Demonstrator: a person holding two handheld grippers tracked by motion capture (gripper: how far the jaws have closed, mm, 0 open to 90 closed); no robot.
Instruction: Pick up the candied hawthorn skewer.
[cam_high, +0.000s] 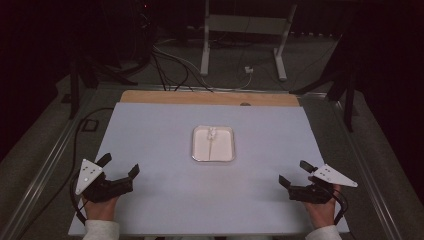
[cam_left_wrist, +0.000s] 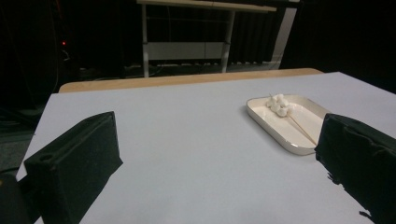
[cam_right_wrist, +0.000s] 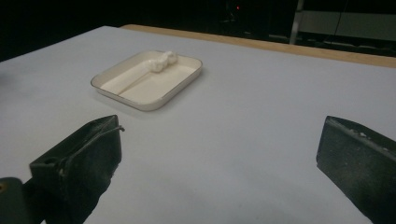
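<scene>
Surface: pale sheet (cam_high: 165, 190) covers most of the wooden top; a bare wood strip (cam_high: 210, 97) shows along the far edge.

Tray: shallow cream tray (cam_high: 230, 150) with rounded corners, flat on the surface, roughly centred between the two tools and farther from the person than both.

Tray contents: a skewer (cam_left_wrist: 299, 128) lies inside the tray, with a cluster of small white round pieces (cam_left_wrist: 279, 104) bunched at its far end. In the right tool's view the cluster (cam_right_wrist: 163, 59) sits near the tray's far corner, the stick running back along the tray floor. What the pieces are made of cannot be told.

Left tool: left tool (cam_high: 121, 165) at the near left corner of the sheet, held in the person's left hand (cam_high: 100, 207). Jaws spread wide, nothing between them; its own view shows bare sheet in the gap. Well apart from the tray.

Right tool: right tool (cam_high: 295, 172) at the near right corner, held in the right hand (cam_high: 320, 210). Jaws spread wide, nothing between them. Well apart from the tray.

Aim: both tools angle inward toward the tray.

Sleeves: pale cuffs (cam_high: 101, 230) at the bottom edge of the high view.

Background: dark room; white frame legs (cam_high: 205, 45) and loose cables (cam_high: 175, 67) on the floor beyond the surface.
</scene>
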